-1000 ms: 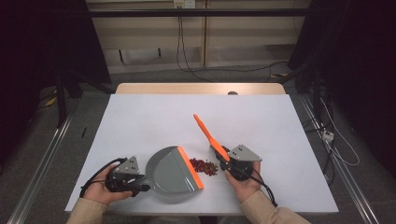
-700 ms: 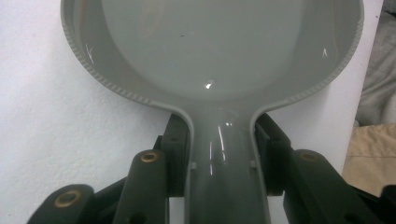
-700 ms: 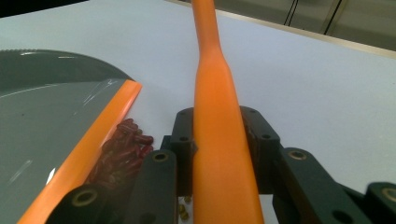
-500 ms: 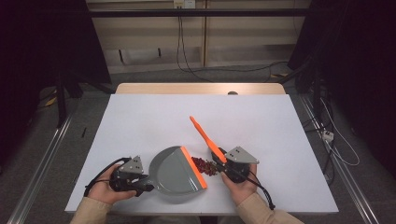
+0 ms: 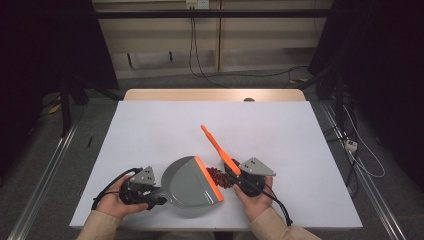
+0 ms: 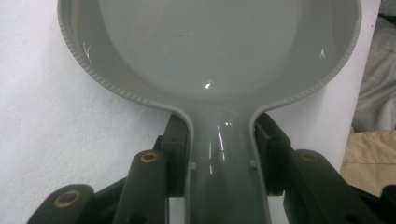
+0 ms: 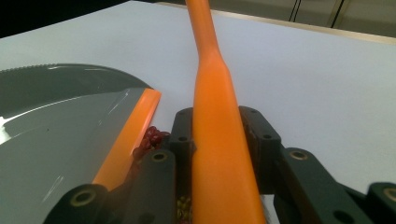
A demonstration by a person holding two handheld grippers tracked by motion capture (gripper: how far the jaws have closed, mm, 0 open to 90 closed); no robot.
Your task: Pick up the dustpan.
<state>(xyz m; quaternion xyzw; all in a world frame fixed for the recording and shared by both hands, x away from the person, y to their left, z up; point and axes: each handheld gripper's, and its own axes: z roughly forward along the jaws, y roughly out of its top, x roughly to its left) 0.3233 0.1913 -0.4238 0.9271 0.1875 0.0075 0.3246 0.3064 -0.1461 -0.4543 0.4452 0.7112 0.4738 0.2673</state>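
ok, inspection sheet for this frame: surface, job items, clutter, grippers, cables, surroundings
Surface: white table top, wooden edge at the far side.
Job's things: grey dustpan with orange lip lying flat; orange brush handle slanting away over the table; small dark red bits heaped at the lip, none seen inside the pan.
Clutter: nothing seen on the table apart from a small dark thing at the far edge.
Grippers: left gripper shut on the dustpan's handle; right gripper shut on the brush handle.
Cables: black cable loops from the left gripper, another trails from the right; more hang on the back wall.
Surroundings: dark floor, metal rails either side.
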